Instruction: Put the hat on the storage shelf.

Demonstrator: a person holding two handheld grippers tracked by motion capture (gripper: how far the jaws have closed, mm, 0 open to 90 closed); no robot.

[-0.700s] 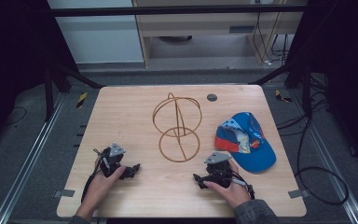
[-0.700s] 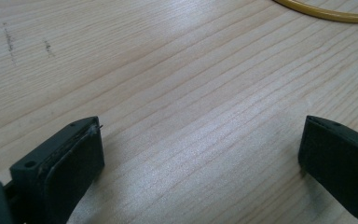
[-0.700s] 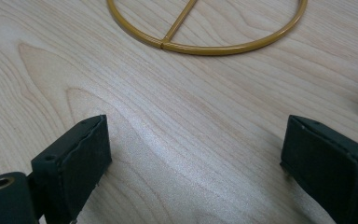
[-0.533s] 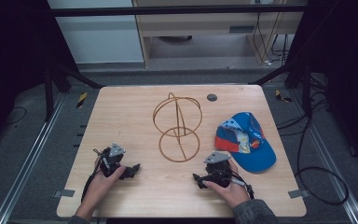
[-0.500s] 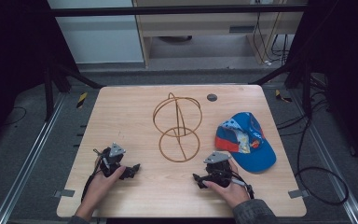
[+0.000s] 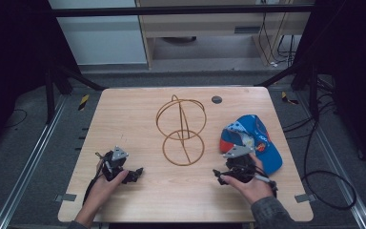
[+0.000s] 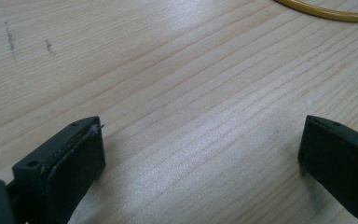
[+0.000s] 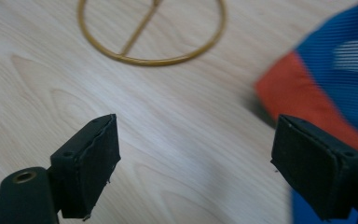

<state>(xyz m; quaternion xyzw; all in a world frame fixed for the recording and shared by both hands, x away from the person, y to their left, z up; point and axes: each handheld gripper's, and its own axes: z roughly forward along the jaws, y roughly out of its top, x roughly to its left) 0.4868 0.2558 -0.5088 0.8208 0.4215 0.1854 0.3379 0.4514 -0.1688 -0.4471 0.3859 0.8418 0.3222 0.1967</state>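
Here both the left tool [image 6: 134, 174] and right tool [image 6: 219, 175] rest gaping wide, empty, near the wire stand [image 6: 181, 131] and cap [image 6: 252, 138].

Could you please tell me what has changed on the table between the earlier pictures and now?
Nothing has visibly changed. The left gripper and right gripper rest open on the table as before, and the wire stand and cap lie where they were.
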